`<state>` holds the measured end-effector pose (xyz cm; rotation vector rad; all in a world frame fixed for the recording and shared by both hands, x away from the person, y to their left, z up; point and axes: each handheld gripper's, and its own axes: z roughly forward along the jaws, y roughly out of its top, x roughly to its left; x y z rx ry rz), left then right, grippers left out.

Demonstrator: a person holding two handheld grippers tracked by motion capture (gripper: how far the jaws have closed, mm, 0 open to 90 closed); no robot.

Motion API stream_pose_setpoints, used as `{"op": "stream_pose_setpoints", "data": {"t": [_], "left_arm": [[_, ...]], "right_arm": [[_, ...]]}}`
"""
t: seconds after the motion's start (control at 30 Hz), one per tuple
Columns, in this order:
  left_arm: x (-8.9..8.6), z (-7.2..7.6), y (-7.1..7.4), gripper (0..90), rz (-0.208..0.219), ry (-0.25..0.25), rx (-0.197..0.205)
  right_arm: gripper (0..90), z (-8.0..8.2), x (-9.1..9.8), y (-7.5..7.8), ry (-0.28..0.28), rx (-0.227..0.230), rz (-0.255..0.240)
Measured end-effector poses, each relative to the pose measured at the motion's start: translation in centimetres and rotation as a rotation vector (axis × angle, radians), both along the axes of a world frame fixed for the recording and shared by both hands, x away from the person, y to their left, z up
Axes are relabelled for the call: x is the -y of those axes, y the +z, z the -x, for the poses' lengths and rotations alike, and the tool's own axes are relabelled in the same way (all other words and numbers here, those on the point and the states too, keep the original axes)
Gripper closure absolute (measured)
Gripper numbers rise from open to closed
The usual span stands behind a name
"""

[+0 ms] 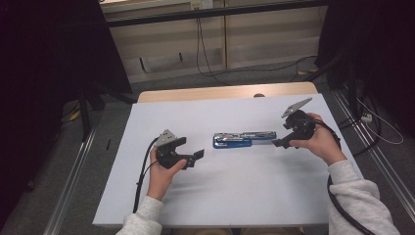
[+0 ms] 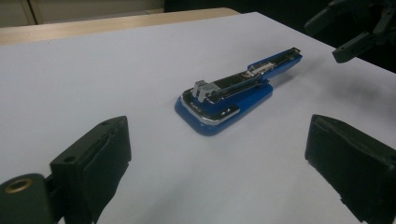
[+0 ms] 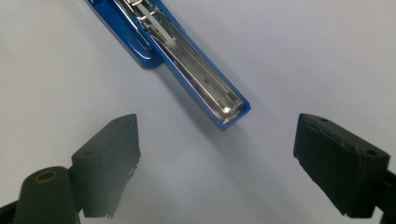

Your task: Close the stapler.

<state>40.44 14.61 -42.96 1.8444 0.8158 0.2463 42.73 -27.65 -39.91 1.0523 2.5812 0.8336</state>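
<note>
the left gripper [image 1: 188, 155] has its jaws spread wide with nothing between them, hanging just above the tabletop [image 1: 235, 191] left of centre and aimed toward the middle; in the left gripper view the two black jaws stand far apart at the bottom corners with bare white surface between them. the right gripper [image 1: 283, 142] also has its jaws spread wide and empty, set just beside the right end of a blue stapler [image 1: 243, 139], and in the right gripper view the stapler's narrow metal tip lies a little ahead of the gap between the jaws, not touching either one. the stapler lies flat near the middle of the tabletop, between the two grippers, its long axis running left to right, its top swung open so the silver staple channel faces up; the broad blue rounded end is toward the left gripper, the slim end toward the right. the tabletop is a white sheet over a pale wooden edge showing at the far side. beyond it are a grey floor, loose cables [image 1: 203, 44], light wall panels and dark drapes at both sides. the left hand [image 1: 161, 171] grips its tool from below with the forearm coming up from the bottom edge; the right hand [image 1: 320, 142] wraps its tool from the right, its pale sleeve [image 1: 355, 196] angled in.
</note>
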Motion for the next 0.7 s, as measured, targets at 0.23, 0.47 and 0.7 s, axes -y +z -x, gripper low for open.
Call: {"op": "stream_pose_setpoints", "data": {"t": [0.23, 0.47, 0.7], "left_arm": [[1.2, -0.9, -0.5, 15.1, -0.052, 0.009, -0.004], [2.1, -1.8, -1.0, 23.6, -0.075, 0.017, 0.004], [3.0, -2.8, -1.3, 46.6, -0.139, 0.037, -0.003]], "right_arm": [[14.4, 0.4, 0.8, 0.1, -0.023, 0.003, -0.01], [15.3, 0.6, 1.3, 0.1, -0.038, 0.005, -0.02], [17.1, 0.8, 1.6, 0.0, -0.045, 0.013, -0.018]]}}
